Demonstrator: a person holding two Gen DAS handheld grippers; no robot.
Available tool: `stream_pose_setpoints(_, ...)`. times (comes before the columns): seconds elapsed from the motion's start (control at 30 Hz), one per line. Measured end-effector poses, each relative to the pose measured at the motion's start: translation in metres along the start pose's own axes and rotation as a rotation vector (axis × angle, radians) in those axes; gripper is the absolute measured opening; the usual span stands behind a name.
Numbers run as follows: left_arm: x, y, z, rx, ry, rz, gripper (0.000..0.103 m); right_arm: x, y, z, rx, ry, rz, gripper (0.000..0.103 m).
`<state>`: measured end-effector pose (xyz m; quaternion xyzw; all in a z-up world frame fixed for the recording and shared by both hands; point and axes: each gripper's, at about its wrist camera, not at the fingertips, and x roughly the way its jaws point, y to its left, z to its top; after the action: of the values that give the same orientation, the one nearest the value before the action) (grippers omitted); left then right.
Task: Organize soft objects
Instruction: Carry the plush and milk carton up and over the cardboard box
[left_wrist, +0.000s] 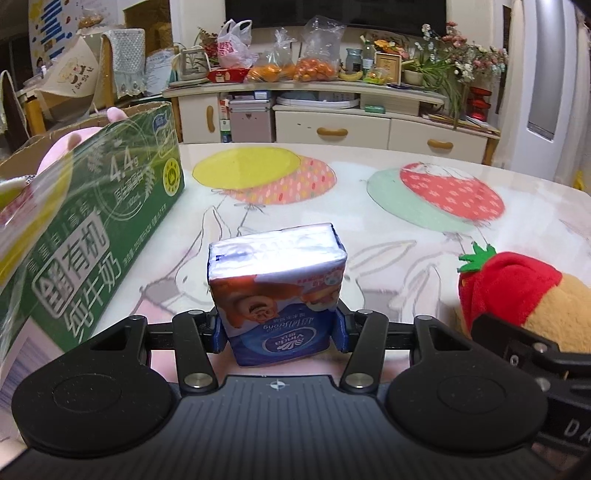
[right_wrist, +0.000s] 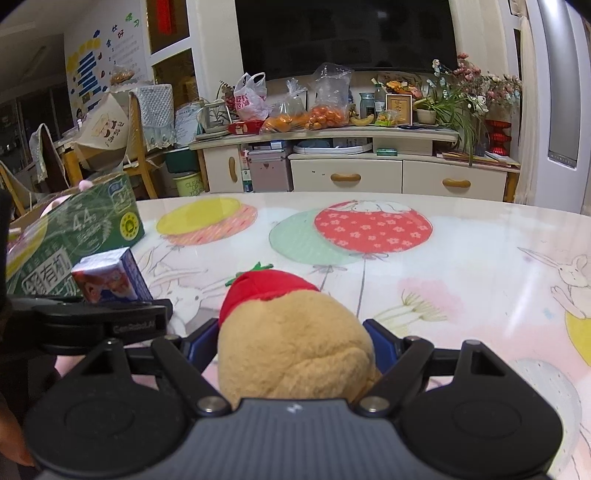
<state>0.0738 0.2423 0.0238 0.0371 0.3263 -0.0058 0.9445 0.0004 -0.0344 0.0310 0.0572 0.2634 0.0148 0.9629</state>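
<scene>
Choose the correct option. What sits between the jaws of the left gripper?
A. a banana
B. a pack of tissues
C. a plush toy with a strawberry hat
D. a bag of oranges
B: in the left wrist view, the blue-and-white tissue pack is pinched by the left gripper, while the plush toy sits in the right gripper.

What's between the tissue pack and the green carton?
Nothing: bare tablecloth separates the tissue pack, held in the left gripper, from the green carton. Clearest in the left wrist view.
</scene>
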Motion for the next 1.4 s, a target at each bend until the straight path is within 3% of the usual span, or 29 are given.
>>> stream_pose_setpoints(0.43,-0.024,-0.001,-0.021,0.051,0.012,-0.12,0.063,-0.028,0.0,-0.02,0.053,-0.003,-0.034,0.08)
stream_pose_setpoints(0.97,-0.042,0.007,-0.033,0.083,0.035,-0.217,0.062,-0.069,0.007,-0.038,0.07,0.004,-0.1,0.076)
stream_pose_setpoints(1.4,-0.089,0.02,-0.011,0.15,-0.043,-0.289,0.062,-0.102,0.027,-0.035,0.028,0.0,-0.134,0.076)
